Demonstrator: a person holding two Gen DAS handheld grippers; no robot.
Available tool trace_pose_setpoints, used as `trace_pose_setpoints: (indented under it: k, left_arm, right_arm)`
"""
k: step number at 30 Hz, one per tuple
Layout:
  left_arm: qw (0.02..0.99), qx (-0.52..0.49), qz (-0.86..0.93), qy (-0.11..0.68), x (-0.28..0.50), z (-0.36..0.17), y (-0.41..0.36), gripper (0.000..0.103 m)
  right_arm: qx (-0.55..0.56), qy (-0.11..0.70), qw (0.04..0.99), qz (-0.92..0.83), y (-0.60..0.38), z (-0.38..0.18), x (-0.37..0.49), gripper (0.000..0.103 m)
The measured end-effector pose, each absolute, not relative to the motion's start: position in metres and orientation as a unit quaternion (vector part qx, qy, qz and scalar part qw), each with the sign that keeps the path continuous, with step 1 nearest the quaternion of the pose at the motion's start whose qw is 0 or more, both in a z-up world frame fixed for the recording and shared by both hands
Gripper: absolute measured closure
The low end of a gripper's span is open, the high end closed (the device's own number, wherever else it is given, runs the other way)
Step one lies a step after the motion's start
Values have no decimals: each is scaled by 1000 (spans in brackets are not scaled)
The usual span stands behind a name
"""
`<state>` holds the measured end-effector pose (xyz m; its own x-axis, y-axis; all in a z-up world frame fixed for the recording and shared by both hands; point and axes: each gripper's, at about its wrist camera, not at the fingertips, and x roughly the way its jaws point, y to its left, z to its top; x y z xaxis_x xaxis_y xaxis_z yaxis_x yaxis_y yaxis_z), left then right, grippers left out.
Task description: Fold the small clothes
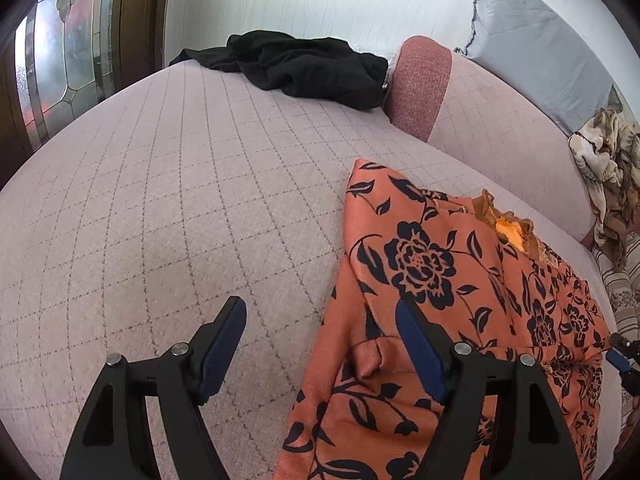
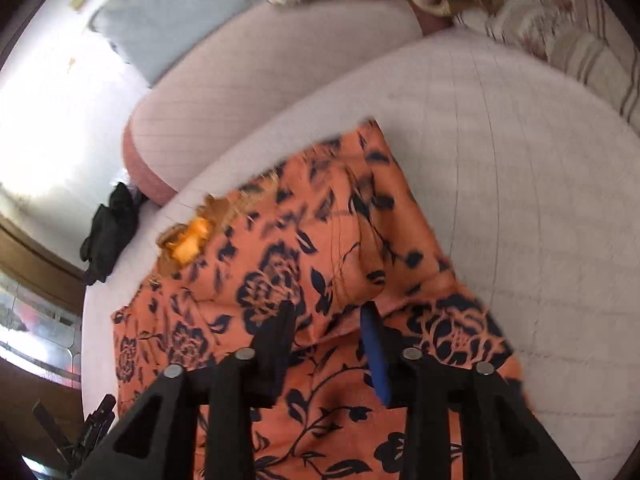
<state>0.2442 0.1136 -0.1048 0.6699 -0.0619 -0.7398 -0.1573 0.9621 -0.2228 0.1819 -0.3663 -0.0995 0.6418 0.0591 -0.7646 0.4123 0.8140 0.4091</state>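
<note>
Right tongs (image 2: pixel 332 320) seemingly over garment (image 2: pixel 320 240)

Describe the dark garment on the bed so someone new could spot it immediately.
Start from the pink quilted bed cover and look to its far edge by the wall. The crumpled black garment lies there beside a pink bolster. Unlike the orange floral garment nearby, it is plain and unpatterned.

One orange garment printed with dark blue flowers (image 1: pixel 452 280) lies on the pale pink quilted bed (image 1: pixel 180 184). One crumpled black garment (image 1: pixel 304 64) sits at the bed's far edge. There is one rose-pink textured bolster (image 1: pixel 420 84), one grey pillow (image 1: pixel 536 60), and one rumpled brown-and-cream patterned cloth (image 1: pixel 608 168). Two black grippers with blue pads are in view: the left gripper (image 1: pixel 320 320) and the right gripper (image 2: pixel 330 320).
</note>
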Motion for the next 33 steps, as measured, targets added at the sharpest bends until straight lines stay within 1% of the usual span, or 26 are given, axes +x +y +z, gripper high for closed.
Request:
trace_pose_setpoints:
  k: [1,3,5,7,10,11,12,13,14,15,16,18,19,20,21,23,24,25,28,29,30,31,32,33]
  left_arm:
    - [907,-131,22,400,245,-102,111,25]
    - [908,-114,11,402,247,-101,104,25]
    - [905,-102,2,413,250,-104,100,25]
    - [900,-99,4,424,253,-109,99,25]
    - [895,-106,4,433,257,-114,101,25]
    - [894,-106,4,435,258,-115,102,25]
    - [894,-105,4,437,259,-116,101,25]
    - [893,-102,4,438,260,-117,101,25]
    - [893,-100,3,439,259,-119,100,25]
    - [892,-98,2,441,260,-120,100,25]
    - [891,-97,1,443,261,-121,99,25]
    - [891,-94,4,444,263,-122,98,25]
    - [892,-91,5,444,264,-122,96,25]
    - [892,-86,4,444,265,-123,94,25]
    - [892,-81,5,445,266,-124,92,25]
    - [893,-74,4,444,264,-124,90,25]
    - [893,-75,3,445,264,-123,91,25]
    - [892,-77,3,445,263,-123,91,25]
    - [892,-74,7,447,264,-124,90,25]
    - [892,-72,8,447,264,-124,89,25]
    - [892,-72,8,447,265,-125,89,24]
    - [892,-72,7,447,265,-125,89,24]
    - [892,-73,7,447,265,-125,90,24]
    - [892,-73,8,447,265,-125,90,24]
  right_arm:
    - [273,399,870,-97,-364,-86,183,46]
    - [263,371,887,-84,-366,-69,185,32]
    - [252,372,891,-68,-371,-63,202,31]
    - [232,378,892,-92,-376,-65,217,31]
    - [221,443,862,-108,-395,-97,252,32]
    - [231,463,850,-103,-403,-111,263,32]
    - [237,474,842,-99,-409,-119,267,42]
    - [242,478,839,-94,-414,-124,273,65]
    - [246,474,841,-84,-415,-124,276,76]
    - [232,465,851,-78,-414,-121,271,94]
    - [201,446,869,-75,-406,-109,266,98]
    - [118,397,907,-80,-383,-79,251,98]
    - [71,383,916,-95,-373,-76,248,97]
    - [36,386,915,-109,-368,-81,248,95]
    - [16,416,902,-119,-370,-98,255,92]
    - [37,488,861,-138,-387,-129,266,90]
    - [58,473,869,-137,-391,-126,260,90]
    - [64,450,879,-141,-392,-117,253,86]
    - [74,392,904,-153,-387,-82,233,85]
    - [89,373,913,-136,-384,-72,226,83]
    - [103,360,920,-112,-380,-64,222,72]
    - [126,356,922,-81,-378,-61,219,41]
    - [154,359,919,-51,-375,-64,222,24]
    - [189,369,910,-16,-376,-74,225,12]
